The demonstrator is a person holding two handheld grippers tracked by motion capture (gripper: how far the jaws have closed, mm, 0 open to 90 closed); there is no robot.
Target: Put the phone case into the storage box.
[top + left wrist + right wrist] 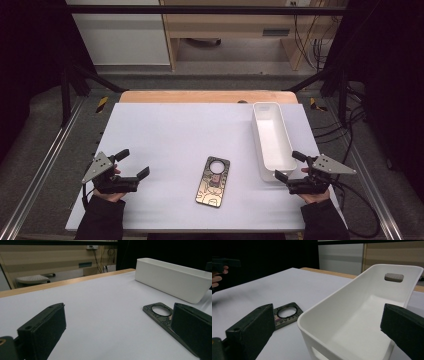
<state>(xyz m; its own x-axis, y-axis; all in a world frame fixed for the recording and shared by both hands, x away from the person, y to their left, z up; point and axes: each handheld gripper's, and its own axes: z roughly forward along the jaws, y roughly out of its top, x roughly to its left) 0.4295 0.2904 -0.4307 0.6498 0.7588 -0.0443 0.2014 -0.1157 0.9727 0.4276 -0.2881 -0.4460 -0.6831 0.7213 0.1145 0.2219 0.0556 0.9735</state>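
Nothing is under way yet on the white-covered bench [175, 130]. The flat dark phone case with a round camera hole and gold pattern [213, 181] lies low in the middle of the high view, untouched, well apart from both tools. The long white plastic bin [272, 140] stands at right of centre, empty as far as the right gripper view shows. The left tongs [133, 164] hover at lower left, jaws spread wide with nothing between them. The right tongs [287, 166] sit at lower right, just beside the bin's near end, equally spread and empty. By the look of it, the whole job remains: grasping the case, carrying it, and probably dropping it into the bin.
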